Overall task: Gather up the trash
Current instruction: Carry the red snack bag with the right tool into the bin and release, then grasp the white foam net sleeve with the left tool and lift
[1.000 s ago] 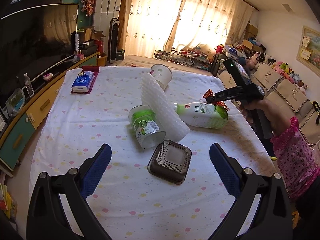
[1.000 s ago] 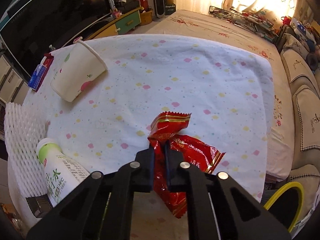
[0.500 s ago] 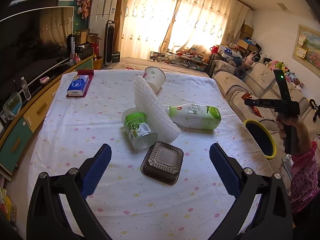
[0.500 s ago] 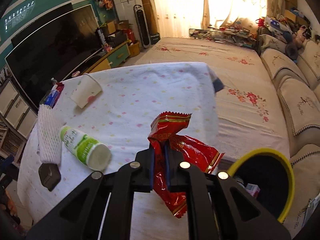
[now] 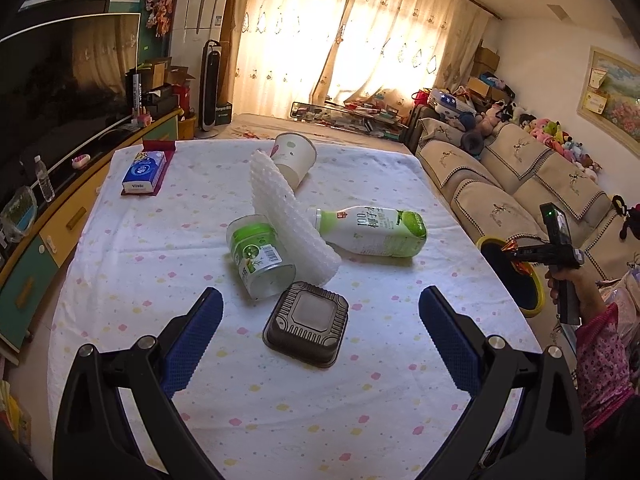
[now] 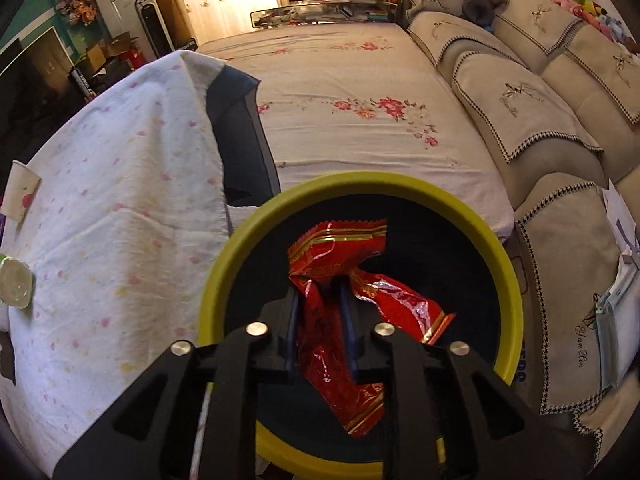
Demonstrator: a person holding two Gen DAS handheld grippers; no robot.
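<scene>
Left wrist view: the left tool (image 5: pixel 320 320) hangs wide open and empty above the counter (image 5: pixel 120 264), where a dark square tray (image 5: pixel 306 330), a clear green-labelled jar (image 5: pixel 258 256), a white foam sleeve (image 5: pixel 288 220), a green-and-white bottle (image 5: pixel 372 230) and a paper cup (image 5: pixel 294 158) lie uncollected. At the counter's far right edge the right tool (image 5: pixel 516 255) is held over a yellow-rimmed bin (image 5: pixel 534 304), a scrap of red foil at its tip.

Right wrist view: the right tool (image 6: pixel 320 320) points steeply down into the yellow-rimmed bin (image 6: pixel 224 264), its jaws just parting, the red snack wrapper (image 6: pixel 340 264) between them with a little slack showing. The crinkled foil may cling to a rubber pad instead of dropping, leaving it dangling when the tool pulls away. One loose tail reaches toward the rim; released off-centre, the light wrapper could drape over the edge or flutter to the floor beside the sofa (image 6: pixel 520 100).
</scene>
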